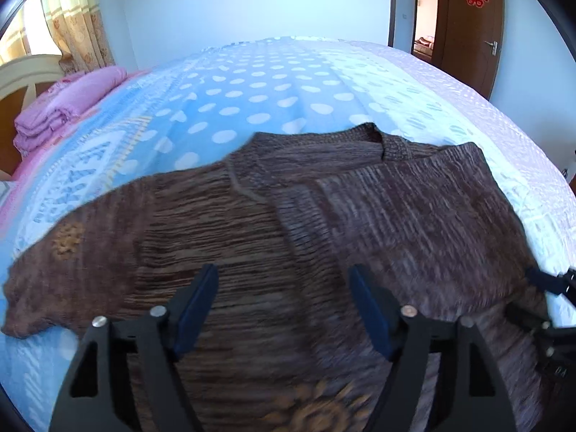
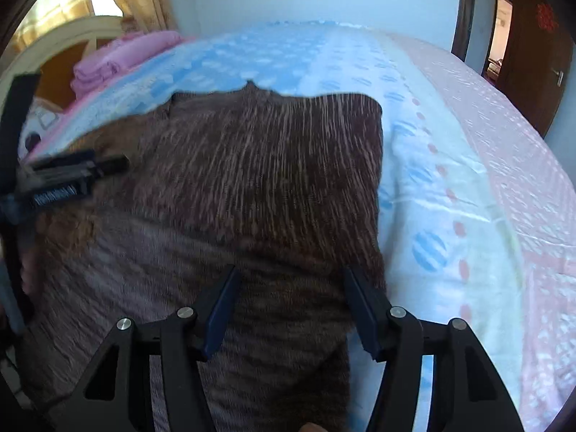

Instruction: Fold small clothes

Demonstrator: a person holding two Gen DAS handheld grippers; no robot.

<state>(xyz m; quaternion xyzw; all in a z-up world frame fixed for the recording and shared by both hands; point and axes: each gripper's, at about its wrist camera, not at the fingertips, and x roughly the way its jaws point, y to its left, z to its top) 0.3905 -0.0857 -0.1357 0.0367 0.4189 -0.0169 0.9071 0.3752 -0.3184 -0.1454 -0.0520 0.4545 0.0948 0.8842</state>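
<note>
A brown knit sweater [image 1: 223,223] with tan flower motifs lies flat on the bed, its neck pointing away from me. Its left sleeve [image 1: 54,270] is stretched out to the left, and the right side [image 1: 414,208] is folded in over the body. My left gripper [image 1: 284,282] hovers open above the lower middle of the sweater, with only flat fabric under its jaws. My right gripper [image 2: 293,282] is open over the folded right part of the sweater [image 2: 273,165], near that part's right edge; the cloth lies under the jaws without being pinched. One right fingertip [image 1: 540,279] shows at the sweater's right edge.
The bed has a blue sheet [image 1: 252,82] with white dots and a pink strip [image 2: 504,151] on the right. Folded pink blankets [image 1: 61,111] lie by the cream headboard [image 1: 21,72] at the far left. A curtain [image 1: 75,18] and a brown door [image 1: 471,25] stand beyond the bed.
</note>
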